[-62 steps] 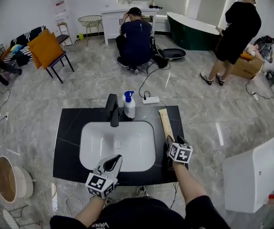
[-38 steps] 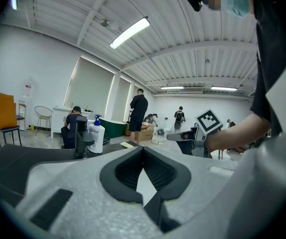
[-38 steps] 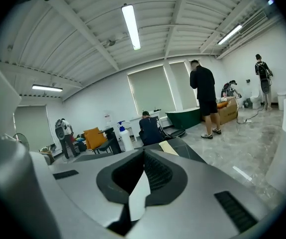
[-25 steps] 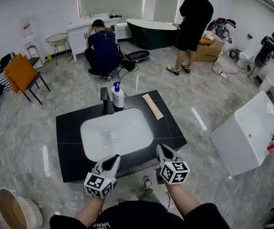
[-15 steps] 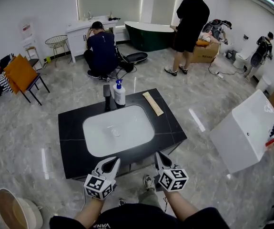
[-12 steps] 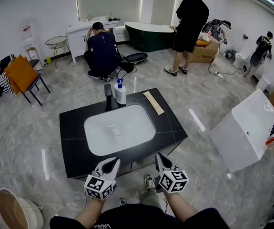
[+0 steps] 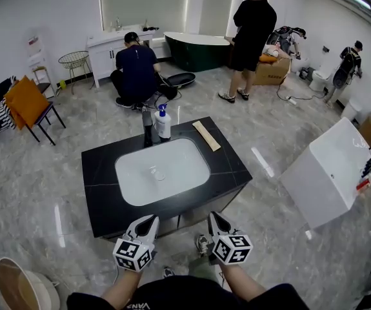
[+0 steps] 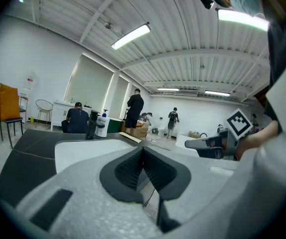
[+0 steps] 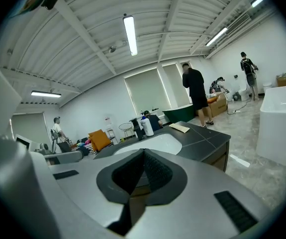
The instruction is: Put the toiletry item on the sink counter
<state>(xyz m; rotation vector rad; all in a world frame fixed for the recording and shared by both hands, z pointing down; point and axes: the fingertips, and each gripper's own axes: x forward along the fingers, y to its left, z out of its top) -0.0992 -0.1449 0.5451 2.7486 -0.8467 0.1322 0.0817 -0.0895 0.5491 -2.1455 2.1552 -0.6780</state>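
Flat beige toiletry tube (image 7: 206,135): lying on black sink counter (image 7: 233,173), seemingly delivered; left gripper (image 7: 149,221), right gripper (image 7: 215,217): jaws pressed together, empty, hence idle

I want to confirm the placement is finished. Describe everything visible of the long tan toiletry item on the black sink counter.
The tan toiletry item is long, narrow and flat, pale beige with a matte look. It lies flat on the black sink counter, at its far right part, beyond the white basin and right of the spray bottle, set diagonally. Only the counter touches it. Any cap or print is too small to tell.
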